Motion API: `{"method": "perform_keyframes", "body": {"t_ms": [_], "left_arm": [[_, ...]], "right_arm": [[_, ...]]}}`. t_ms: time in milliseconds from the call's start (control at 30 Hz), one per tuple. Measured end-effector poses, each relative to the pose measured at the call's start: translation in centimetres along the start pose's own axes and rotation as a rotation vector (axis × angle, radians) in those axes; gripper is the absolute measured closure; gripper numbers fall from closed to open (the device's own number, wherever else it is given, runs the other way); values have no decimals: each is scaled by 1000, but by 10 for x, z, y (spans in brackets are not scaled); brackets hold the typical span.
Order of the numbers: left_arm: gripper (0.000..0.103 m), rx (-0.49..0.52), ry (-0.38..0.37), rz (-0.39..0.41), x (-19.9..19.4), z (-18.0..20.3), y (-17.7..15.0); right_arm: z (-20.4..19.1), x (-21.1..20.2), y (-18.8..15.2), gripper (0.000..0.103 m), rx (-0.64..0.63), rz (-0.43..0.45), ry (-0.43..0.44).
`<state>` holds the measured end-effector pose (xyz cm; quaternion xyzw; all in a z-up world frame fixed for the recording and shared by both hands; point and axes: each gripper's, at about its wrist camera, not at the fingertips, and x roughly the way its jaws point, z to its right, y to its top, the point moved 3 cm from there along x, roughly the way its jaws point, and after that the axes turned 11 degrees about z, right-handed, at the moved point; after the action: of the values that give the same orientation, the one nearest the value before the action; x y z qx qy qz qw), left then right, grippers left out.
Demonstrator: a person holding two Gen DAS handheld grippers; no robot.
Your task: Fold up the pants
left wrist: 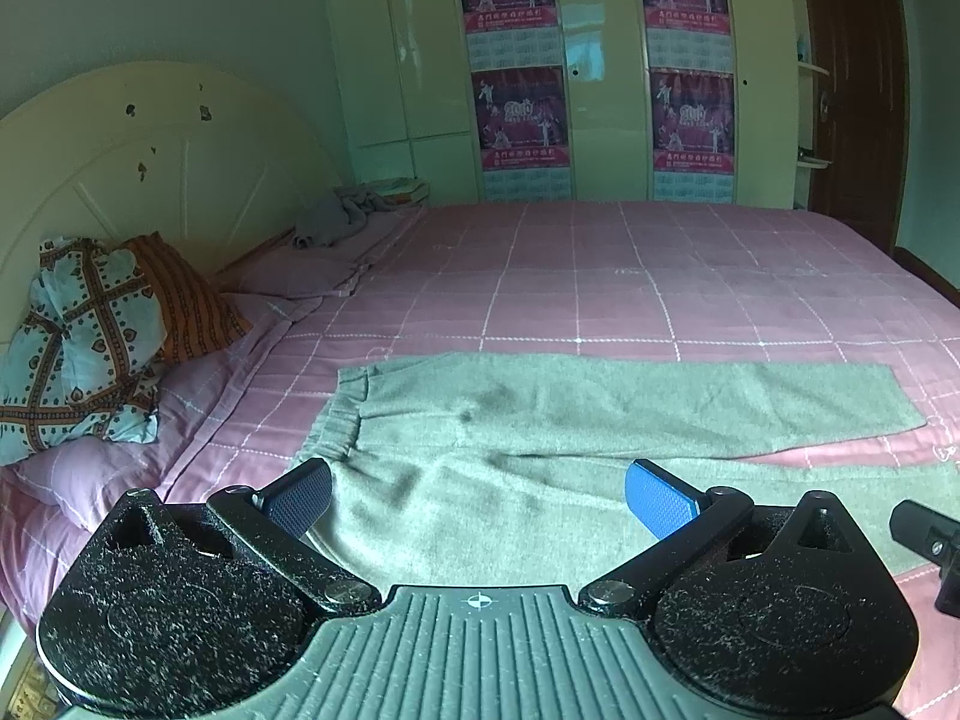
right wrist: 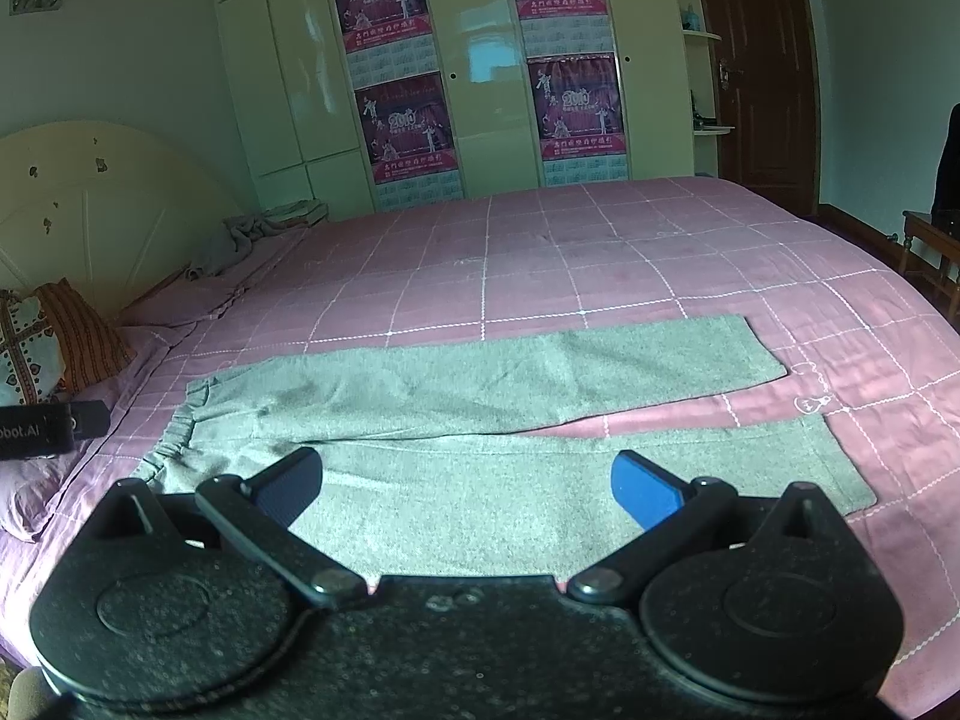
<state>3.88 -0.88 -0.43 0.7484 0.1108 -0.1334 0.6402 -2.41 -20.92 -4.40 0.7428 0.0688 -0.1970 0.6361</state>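
Grey pants (right wrist: 480, 420) are lying flat and unfolded across the near side of a bed (right wrist: 600, 252) covered in a pink checked quilt, waistband toward the headboard (left wrist: 120, 168), both legs stretching rightward and slightly apart at the hems. The left gripper (left wrist: 477, 501) is hovering above the waist area, its fingers (left wrist: 660, 498) spread wide and holding nothing. The right gripper (right wrist: 468, 483) is hovering over the nearer leg, fingers likewise wide and empty. Patterned pillows (left wrist: 78, 348) are leaning against the headboard.
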Motion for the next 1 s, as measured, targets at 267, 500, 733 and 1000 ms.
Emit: {"method": "perform_keyframes", "body": {"t_ms": [267,500,733,1000], "left_arm": [[0,1,0,-9,7,-1,-1],[0,-9,-3,-56,21,-6,-10],[0,-30,8,-78,41,-19,-18],[0,-32,31,-123,75,-33,-26]], "right_arm": [[-1,2,2,0,10,-15,-3],[-4,7,2,0,9,-32,-14],[-8,14,4,0,-35,0,-31],[-22,36,6,0,-72,-12,1]]}}
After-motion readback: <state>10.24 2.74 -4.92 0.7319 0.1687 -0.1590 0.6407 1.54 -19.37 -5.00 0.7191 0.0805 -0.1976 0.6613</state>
